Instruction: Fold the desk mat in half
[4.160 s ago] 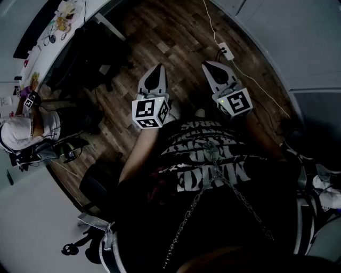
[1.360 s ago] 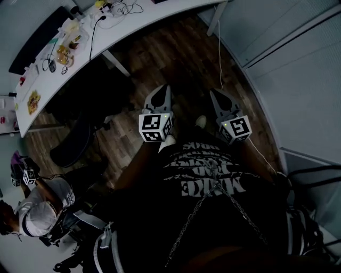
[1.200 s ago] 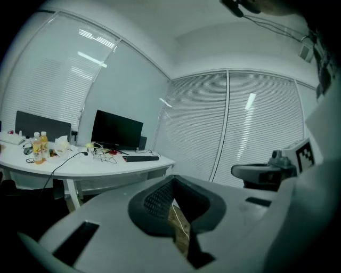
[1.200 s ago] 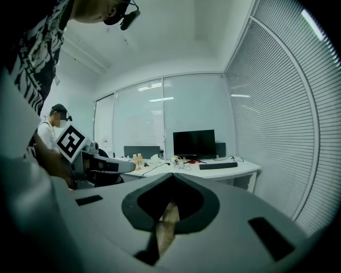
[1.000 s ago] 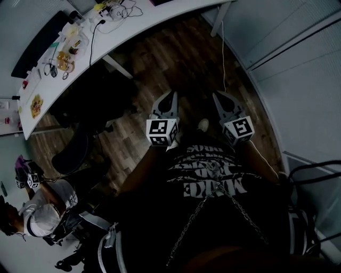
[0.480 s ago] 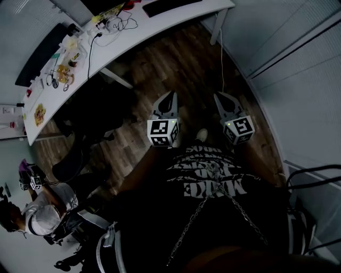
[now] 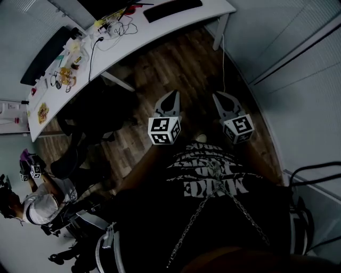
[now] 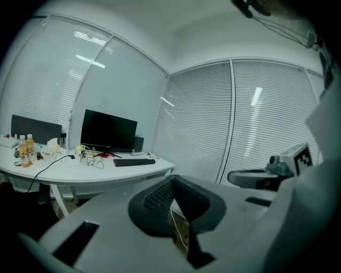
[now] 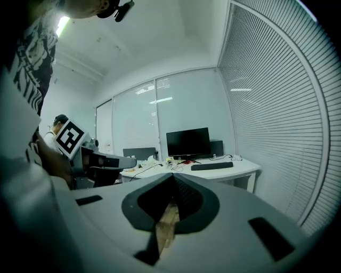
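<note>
Brown wood-plank floor showing, white worktop carrying black keyboard, black shirt bearing white lettering, gripper cubes displaying black-and-white squares.

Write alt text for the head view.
From above, a person holds the left gripper and right gripper, both shut and empty, over a wooden floor. A cluttered white desk stands ahead; another person sits lower left.

Office, white desk, monitor, window blinds
</note>
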### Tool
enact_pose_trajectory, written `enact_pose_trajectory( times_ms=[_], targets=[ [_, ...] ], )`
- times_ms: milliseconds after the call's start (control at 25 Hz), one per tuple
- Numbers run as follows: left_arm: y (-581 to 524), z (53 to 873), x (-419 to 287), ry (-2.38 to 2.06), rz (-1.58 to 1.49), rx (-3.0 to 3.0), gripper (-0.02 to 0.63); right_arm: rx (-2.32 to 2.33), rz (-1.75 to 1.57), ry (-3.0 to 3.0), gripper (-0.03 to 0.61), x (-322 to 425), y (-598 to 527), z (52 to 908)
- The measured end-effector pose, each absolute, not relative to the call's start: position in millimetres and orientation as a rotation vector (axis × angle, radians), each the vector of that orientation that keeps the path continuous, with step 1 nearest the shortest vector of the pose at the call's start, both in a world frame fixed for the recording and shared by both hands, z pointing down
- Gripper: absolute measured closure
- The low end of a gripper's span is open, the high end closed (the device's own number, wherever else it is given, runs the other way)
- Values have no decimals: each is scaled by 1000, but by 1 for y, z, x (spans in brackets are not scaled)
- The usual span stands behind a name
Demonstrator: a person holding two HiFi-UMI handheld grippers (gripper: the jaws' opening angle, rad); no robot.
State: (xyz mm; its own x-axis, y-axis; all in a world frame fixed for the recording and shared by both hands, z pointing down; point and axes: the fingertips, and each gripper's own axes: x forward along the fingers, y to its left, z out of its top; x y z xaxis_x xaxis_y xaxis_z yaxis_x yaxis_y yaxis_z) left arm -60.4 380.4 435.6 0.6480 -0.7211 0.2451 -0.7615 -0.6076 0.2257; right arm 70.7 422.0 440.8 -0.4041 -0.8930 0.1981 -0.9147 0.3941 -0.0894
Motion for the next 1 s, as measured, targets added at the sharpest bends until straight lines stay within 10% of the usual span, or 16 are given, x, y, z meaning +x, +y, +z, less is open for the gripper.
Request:
enact_pose_trajectory(
  times_ms=[1000],
  targets=[
    [158,441,-78,-1159,215,2580,607,1663,316,-2471,580,52,210,438]
  ],
)
